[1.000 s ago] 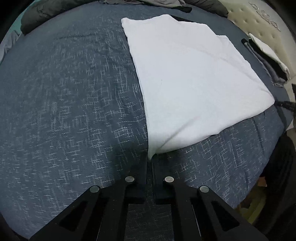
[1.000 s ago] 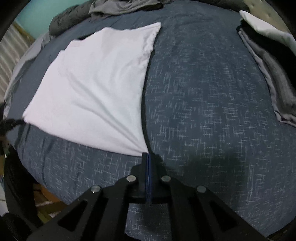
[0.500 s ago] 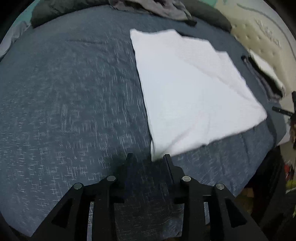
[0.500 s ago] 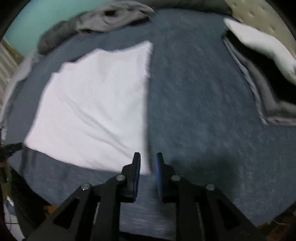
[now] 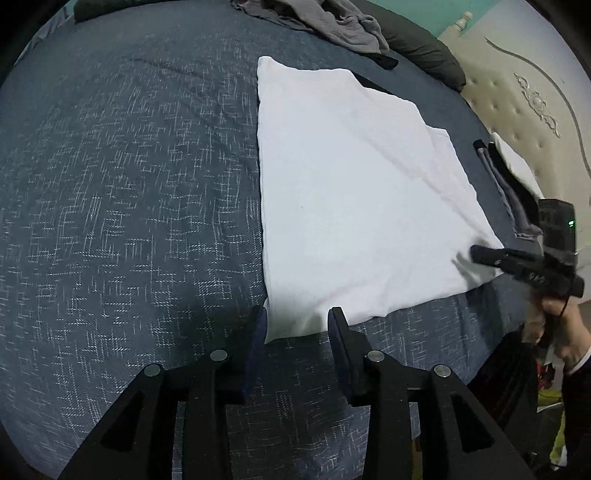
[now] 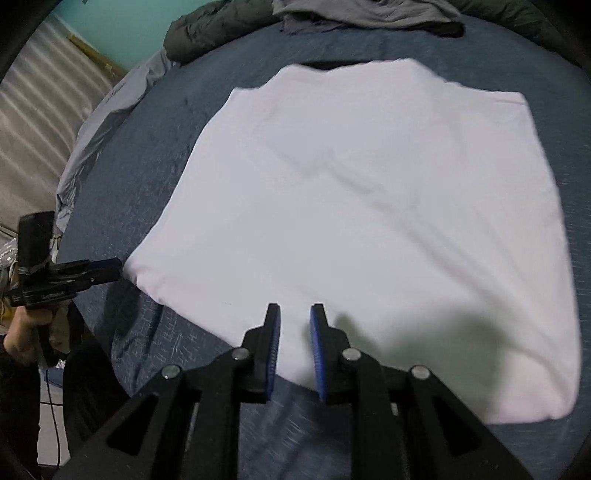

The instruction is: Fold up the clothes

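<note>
A white folded garment (image 5: 351, 206) lies flat on the dark blue bedspread (image 5: 129, 184). My left gripper (image 5: 297, 314) stands open just above the garment's near left corner, holding nothing. In the right wrist view the same white garment (image 6: 369, 206) fills the middle, and my right gripper (image 6: 294, 314) hovers open over its near edge, empty. The right gripper (image 5: 480, 254) shows from the side at the garment's right corner in the left wrist view. The left gripper (image 6: 107, 271) appears at the left corner in the right wrist view.
A heap of grey clothes (image 5: 325, 22) and a dark pillow (image 5: 424, 55) lie at the far end of the bed. Folded dark and white garments (image 5: 513, 184) are stacked by the cream headboard (image 5: 524, 92). The bed's edge runs close in front of both grippers.
Both grippers were shut on the garment's near corners, then let go and opened. The right gripper has swung left over the garment's near edge. The garment now lies flat.
</note>
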